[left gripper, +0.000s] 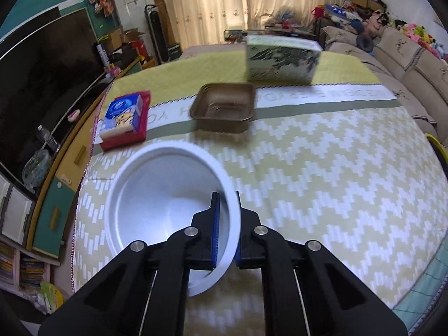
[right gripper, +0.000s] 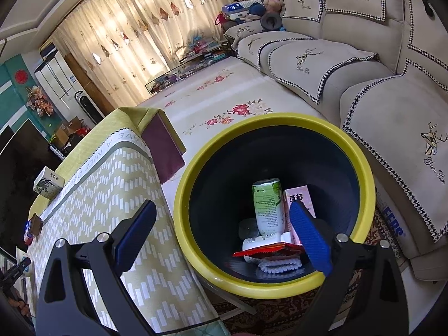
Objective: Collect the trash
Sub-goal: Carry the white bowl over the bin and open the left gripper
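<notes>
My left gripper (left gripper: 226, 204) is shut on the right rim of a white plastic bowl (left gripper: 156, 196), one blue pad inside it and one outside, over the yellow-patterned table (left gripper: 322, 168). A brown square tray (left gripper: 224, 106) and a red box with a blue carton (left gripper: 123, 117) lie farther back. My right gripper (right gripper: 224, 224) is open and empty above a dark bin with a yellow rim (right gripper: 361, 162). In the bin lie a green bottle (right gripper: 267, 204), a pink carton (right gripper: 294, 196), a red wrapper (right gripper: 268, 249) and other trash.
A patterned tissue box (left gripper: 280, 58) stands at the table's far side; it also shows in the right wrist view (right gripper: 47, 184). A beige sofa (right gripper: 364, 70) runs along the right. A TV cabinet (left gripper: 42, 98) stands left of the table. The bin stands beside the table's edge (right gripper: 168, 201).
</notes>
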{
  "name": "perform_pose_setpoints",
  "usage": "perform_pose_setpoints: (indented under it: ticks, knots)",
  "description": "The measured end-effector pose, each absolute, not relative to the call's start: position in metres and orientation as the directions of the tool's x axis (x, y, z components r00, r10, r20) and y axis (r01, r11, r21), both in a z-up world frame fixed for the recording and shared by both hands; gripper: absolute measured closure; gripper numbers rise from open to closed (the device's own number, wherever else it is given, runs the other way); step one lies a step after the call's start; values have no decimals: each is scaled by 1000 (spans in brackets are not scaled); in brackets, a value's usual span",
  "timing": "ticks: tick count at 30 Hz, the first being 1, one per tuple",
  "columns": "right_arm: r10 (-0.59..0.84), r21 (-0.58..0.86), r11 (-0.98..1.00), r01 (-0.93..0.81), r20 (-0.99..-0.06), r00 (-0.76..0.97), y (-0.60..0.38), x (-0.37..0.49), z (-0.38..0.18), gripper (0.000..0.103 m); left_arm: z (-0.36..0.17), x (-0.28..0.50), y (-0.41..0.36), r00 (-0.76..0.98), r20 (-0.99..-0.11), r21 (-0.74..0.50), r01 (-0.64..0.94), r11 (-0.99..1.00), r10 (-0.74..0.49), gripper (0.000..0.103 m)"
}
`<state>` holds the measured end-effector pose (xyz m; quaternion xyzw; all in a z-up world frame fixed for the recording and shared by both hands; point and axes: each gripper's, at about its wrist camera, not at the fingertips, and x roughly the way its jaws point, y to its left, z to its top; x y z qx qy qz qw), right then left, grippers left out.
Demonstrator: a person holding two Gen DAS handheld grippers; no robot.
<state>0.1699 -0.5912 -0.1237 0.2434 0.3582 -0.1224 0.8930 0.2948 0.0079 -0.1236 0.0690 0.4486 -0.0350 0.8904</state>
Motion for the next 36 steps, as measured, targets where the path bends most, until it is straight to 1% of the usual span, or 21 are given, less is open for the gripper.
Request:
perform_pose_setpoints:
  ticks: [4, 11, 16, 21, 29, 36]
  knots:
    - [-47, 346, 855, 387, -690, 722, -593, 166, -119, 12, -104, 281, -24, 626, -778, 93, 206, 974, -58, 94]
    - [-69, 334, 863, 379, -665, 744, -604, 148, -104, 12, -75, 265, -119, 627, -744, 88, 435, 896, -231, 94]
    - [-94, 314, 867, 386, -659, 746, -619, 125, -99, 12, -72, 266, -197, 591, -740, 90, 561, 823, -322, 94]
    - [-125, 344, 833, 434, -647, 752, -648, 94, -100, 12, -77, 265, -285, 523, -745, 67, 676, 734, -414, 94]
    - [-171, 359, 788, 501, -653, 738, -682, 56, -109, 12, -94, 254, -424, 408, -769, 56, 810, 584, -493, 94]
    - [-197, 357, 764, 538, -665, 721, -697, 37, -114, 12, -115, 255, -511, 326, -802, 17, 850, 526, -501, 94]
